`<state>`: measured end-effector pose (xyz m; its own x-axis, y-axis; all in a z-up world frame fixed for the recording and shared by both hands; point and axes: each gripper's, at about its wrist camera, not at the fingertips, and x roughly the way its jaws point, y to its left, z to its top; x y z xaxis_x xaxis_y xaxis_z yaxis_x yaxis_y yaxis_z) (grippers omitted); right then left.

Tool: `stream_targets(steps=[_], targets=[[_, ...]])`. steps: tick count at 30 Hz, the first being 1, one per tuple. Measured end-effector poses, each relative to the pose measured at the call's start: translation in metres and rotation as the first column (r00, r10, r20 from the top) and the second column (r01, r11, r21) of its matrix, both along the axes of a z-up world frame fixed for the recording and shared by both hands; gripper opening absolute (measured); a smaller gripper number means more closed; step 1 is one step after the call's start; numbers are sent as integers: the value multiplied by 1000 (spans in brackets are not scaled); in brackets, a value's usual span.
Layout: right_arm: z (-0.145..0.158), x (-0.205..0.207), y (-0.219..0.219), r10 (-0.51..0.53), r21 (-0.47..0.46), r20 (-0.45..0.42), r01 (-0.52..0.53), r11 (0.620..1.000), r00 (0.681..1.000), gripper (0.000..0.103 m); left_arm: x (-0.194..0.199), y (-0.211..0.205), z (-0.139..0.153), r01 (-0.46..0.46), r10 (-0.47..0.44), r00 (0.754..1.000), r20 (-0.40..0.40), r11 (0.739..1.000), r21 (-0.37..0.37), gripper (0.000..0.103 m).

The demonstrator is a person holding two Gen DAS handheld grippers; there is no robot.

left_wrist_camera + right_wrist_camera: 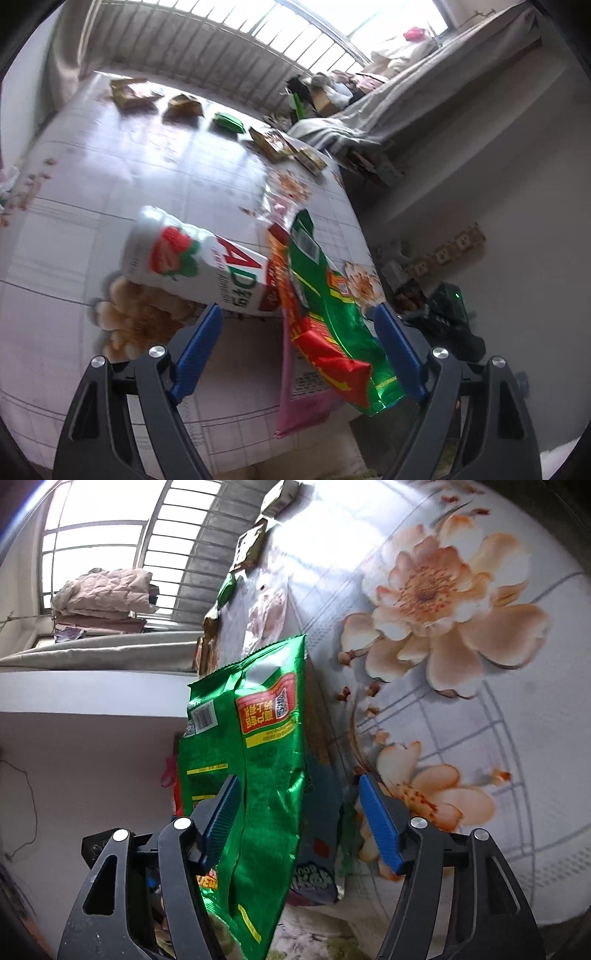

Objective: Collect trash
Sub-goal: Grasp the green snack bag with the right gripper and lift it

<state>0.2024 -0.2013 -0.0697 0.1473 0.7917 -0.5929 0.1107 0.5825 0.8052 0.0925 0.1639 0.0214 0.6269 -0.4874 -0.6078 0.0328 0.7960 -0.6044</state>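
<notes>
With both the left gripper [299, 328] and right gripper [299, 805] spread around the green snack bag [255, 760] overhanging the table's [517, 738] near edge, neither clenched, a nudge could tip it floorward.

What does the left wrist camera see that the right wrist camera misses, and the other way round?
Only the left wrist view shows a white strawberry drink bottle lying on the table and a pink packet under the green snack bag. Only the right wrist view shows folded bedding by the window and a large peach flower print. Both show the green snack bag, the flowered tablecloth and the barred window.
</notes>
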Motion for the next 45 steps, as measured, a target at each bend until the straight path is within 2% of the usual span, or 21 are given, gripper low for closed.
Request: stream_targets(steps=[2, 5, 7, 9, 13, 21, 24, 34, 38, 45], targets=[[-2, 2, 2, 2, 10, -10, -2, 1000, 1000, 56, 6, -5, -3, 23, -23, 1000, -1, 1000, -16, 75], [-6, 7, 6, 5, 27, -21, -4, 1000, 1000, 43, 15, -13, -7, 55, -55, 998, -1, 998, -14, 68], [-8, 7, 6, 0, 39, -28, 1, 999, 1000, 25, 19, -16, -11, 66, -66, 998, -10, 998, -17, 65], [-8, 5, 2, 0, 59, -26, 1, 998, 1000, 15, 22, -19, -15, 73, -73, 997, -19, 997, -32, 62], [-3, 3, -4, -10, 128, 5, 9, 992, 1000, 6, 22, -22, -16, 88, -89, 996, -17, 995, -37, 60], [4, -2, -21, -39, 245, 32, 30, 969, 999, 3, 23, -24, -19, 93, -94, 995, -29, 995, -42, 59], [8, -4, -34, -62, 259, 47, 48, 965, 997, 2, 23, -25, -19, 93, -94, 995, -32, 995, -40, 58], [7, -20, -103, -213, 326, 35, 191, 926, 976, 2, 24, -28, -20, 93, -94, 994, -47, 995, -22, 58], [4, -24, -130, -275, 308, 35, 251, 917, 961, 2, 25, -28, -21, 86, -87, 995, -53, 996, -12, 58], [-7, -21, -157, -317, 196, 57, 300, 933, 947, 2, 32, -25, -9, 82, -81, 996, -42, 997, 9, 58]])
